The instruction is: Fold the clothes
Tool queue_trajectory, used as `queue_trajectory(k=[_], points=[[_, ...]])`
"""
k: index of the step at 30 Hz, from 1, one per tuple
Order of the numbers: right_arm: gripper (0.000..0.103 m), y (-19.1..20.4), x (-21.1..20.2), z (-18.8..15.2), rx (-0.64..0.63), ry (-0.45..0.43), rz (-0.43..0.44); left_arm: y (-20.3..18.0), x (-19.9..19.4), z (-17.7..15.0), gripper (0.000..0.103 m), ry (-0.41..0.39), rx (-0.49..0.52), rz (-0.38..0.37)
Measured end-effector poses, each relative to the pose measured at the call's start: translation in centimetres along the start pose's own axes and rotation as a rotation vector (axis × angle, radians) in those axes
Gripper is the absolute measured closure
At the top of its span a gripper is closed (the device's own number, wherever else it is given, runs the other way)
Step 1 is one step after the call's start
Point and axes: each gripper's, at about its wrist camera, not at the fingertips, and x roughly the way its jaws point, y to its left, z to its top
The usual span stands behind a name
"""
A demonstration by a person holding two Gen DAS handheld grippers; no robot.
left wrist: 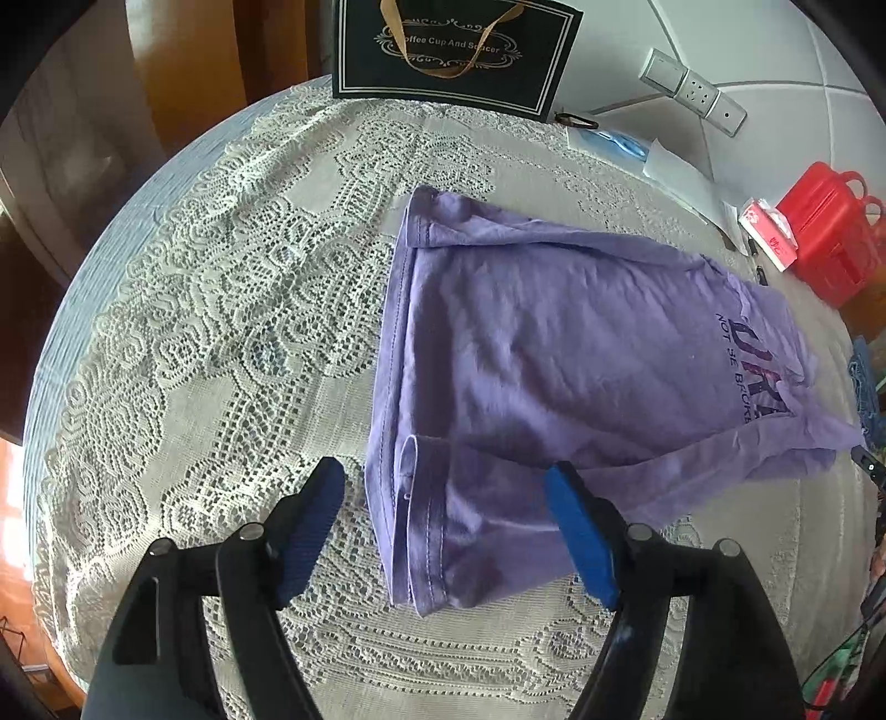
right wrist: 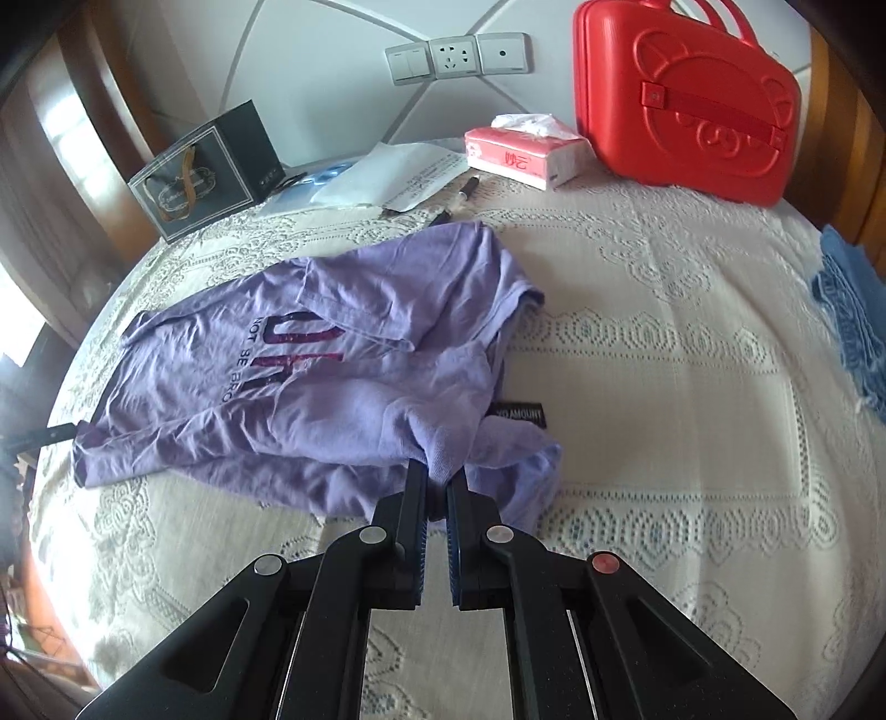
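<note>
A purple T-shirt (left wrist: 554, 343) with dark lettering lies partly folded and crumpled on the lace tablecloth (left wrist: 221, 332). My left gripper (left wrist: 443, 487) hovers open over the shirt's near hemmed corner. Its blue pads (left wrist: 576, 526) stand wide apart and do not press the cloth. In the right wrist view the shirt (right wrist: 310, 387) spreads to the left, with a black label showing at its edge. My right gripper (right wrist: 437, 476) is shut on a bunched fold of the shirt at its near edge, and the fabric rises into the fingertips.
A black gift bag (left wrist: 454, 50) stands at the table's far edge. A red case (right wrist: 686, 99), a tissue pack (right wrist: 526, 152), papers (right wrist: 387, 177) and a pen (right wrist: 468, 188) lie by the wall. A blue cloth (right wrist: 853, 321) hangs at the right edge.
</note>
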Motion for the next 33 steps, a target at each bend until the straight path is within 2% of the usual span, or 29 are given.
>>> queue_trajectory(k=[4,6,8,10,14,17,21,25,29,33], points=[[0.097,-0.1,-0.4,-0.3,0.005,-0.004,0.005,-0.8,1.5,0.2,0.03,0.015,0.04,0.017],[0.097,-0.1,-0.5,-0.2,0.002,-0.006,0.005,-0.9,2.5,0.0,0.049,0.045,0.051,0.011],[0.097,-0.1,-0.4,-0.1,0.0,-0.007,0.005,-0.7,3.1,-0.5,0.083,0.064,0.052,0.029],[0.097,-0.1,-0.4,0.1,0.0,-0.008,0.0,-0.4,2.5,-0.7,0.093,0.04,0.047,0.034],[0.097,-0.2,-0.8,0.4,-0.006,-0.024,-0.007,-0.5,-0.9,0.5,0.094,-0.055,0.051,0.043],[0.097,0.0,-1.8,1.4,-0.026,-0.056,-0.015,-0.9,-3.9,2.6,0.094,-0.132,0.061,0.036],[0.097,0.2,-2.5,4.3,-0.062,-0.108,-0.021,-1.1,-4.6,6.5,0.094,-0.19,0.072,0.038],[0.097,0.6,-1.1,8.5,-0.103,-0.119,-0.026,-1.2,-1.6,11.4,0.094,-0.164,0.064,0.037],[0.097,0.4,3.0,12.8,-0.111,-0.062,-0.019,-1.3,3.2,15.4,0.094,-0.093,0.053,0.053],[0.097,0.7,8.1,16.2,-0.139,0.013,-0.033,-0.7,6.9,18.0,0.094,-0.04,0.019,0.06]])
